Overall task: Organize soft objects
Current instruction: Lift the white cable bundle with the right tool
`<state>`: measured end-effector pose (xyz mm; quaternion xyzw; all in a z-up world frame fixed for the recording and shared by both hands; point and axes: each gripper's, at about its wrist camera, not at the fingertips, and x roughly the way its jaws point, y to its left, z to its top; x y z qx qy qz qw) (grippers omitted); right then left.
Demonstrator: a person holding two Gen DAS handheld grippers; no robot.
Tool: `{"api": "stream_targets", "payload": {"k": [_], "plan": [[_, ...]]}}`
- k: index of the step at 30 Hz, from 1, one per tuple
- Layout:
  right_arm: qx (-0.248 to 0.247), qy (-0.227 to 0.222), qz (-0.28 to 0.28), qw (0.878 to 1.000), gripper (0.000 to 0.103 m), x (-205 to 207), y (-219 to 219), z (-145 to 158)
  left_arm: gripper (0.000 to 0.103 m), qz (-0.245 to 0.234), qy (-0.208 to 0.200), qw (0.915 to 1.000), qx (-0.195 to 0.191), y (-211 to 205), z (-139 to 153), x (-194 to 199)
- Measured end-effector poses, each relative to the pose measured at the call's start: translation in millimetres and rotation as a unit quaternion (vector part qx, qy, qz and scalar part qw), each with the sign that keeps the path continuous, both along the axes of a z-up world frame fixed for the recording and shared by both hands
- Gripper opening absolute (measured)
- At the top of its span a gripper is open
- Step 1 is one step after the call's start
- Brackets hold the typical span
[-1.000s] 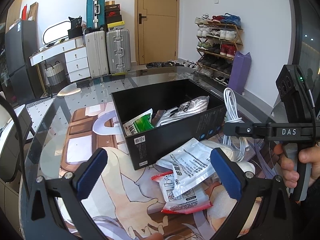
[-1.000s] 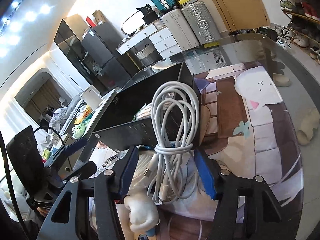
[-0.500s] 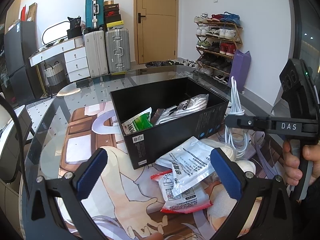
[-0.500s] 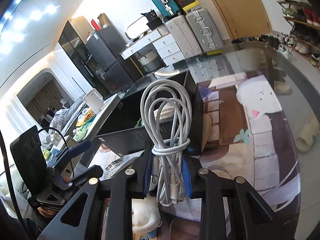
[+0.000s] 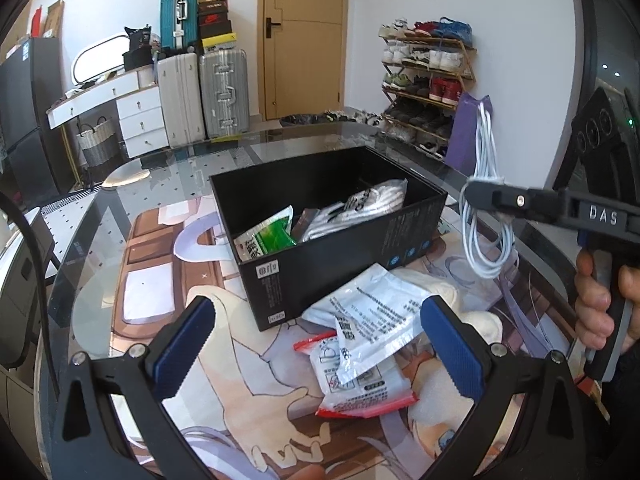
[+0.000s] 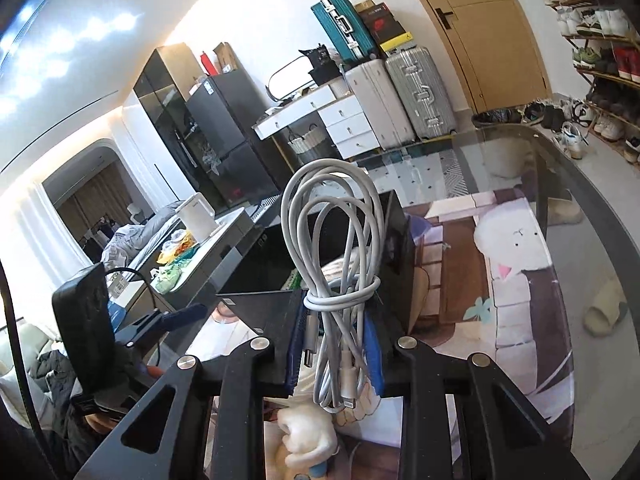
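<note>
My right gripper (image 6: 335, 344) is shut on a coiled white cable (image 6: 332, 240), lifted off the table. From the left wrist camera the same cable (image 5: 486, 220) hangs from that gripper (image 5: 482, 192) just right of the black box (image 5: 340, 256). The box holds a green packet (image 5: 268, 236) and a striped white pack (image 5: 360, 208). My left gripper (image 5: 316, 344) is open, hovering over a white pouch (image 5: 372, 316) and a red-edged packet (image 5: 360, 384) lying in front of the box. A cream plush (image 6: 308, 432) sits below the right jaws.
The glass table (image 5: 80, 248) carries a printed mat (image 5: 132, 248). A hand (image 5: 596, 304) grips the right tool's handle at the right edge. Suitcases (image 5: 204, 96), a white dresser, a shoe rack (image 5: 428, 80) and a door stand behind.
The right gripper closed on the cable bundle and lifted it off the table beside the box. The left gripper stayed put and open.
</note>
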<state>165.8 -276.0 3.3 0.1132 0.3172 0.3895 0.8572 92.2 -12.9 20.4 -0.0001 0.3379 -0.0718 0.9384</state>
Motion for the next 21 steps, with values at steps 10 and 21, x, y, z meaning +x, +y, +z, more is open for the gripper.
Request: {"api": "stream_targets", "payload": {"k": [10, 21], "plan": [[0.005, -0.017, 0.002, 1.0, 0.026, -8, -4, 13, 0.103, -0.025, 0.022, 0.9995, 0.002, 4, -8, -18], [0.006, -0.02, 0.001, 1.0, 0.026, -15, -8, 16, 0.103, -0.014, 0.045, 0.9987, 0.016, -2, -21, -12]]}}
